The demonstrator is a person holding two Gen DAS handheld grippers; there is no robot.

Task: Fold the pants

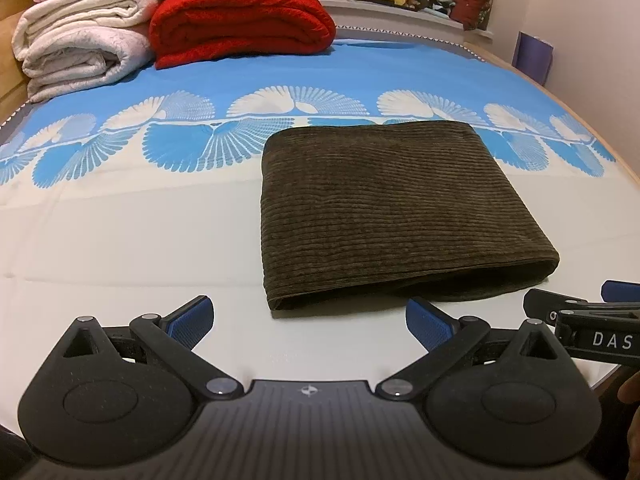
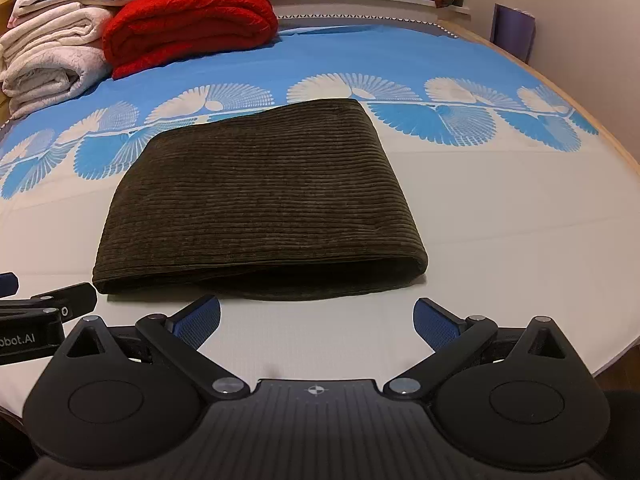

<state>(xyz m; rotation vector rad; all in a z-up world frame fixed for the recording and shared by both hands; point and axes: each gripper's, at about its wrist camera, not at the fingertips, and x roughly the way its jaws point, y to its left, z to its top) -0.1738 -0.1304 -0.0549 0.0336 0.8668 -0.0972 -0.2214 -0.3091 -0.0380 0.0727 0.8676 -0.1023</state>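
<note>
I hold both the left gripper (image 1: 308,322) and the right gripper (image 2: 317,320) with fingers spread and empty—the pants (image 2: 260,200) lie just beyond the fingertips, already a compact rectangle on the bed (image 2: 500,240), so folding looks finished.

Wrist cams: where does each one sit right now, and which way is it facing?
Left wrist: sits on the open left gripper, low over the bed, facing the folded pants ahead-right; the right gripper shows at the right edge.
Right wrist: sits on the open right gripper, pants straight ahead; the left gripper shows at the left edge.
Shared: pants, bed, red blanket, white blankets.
</note>
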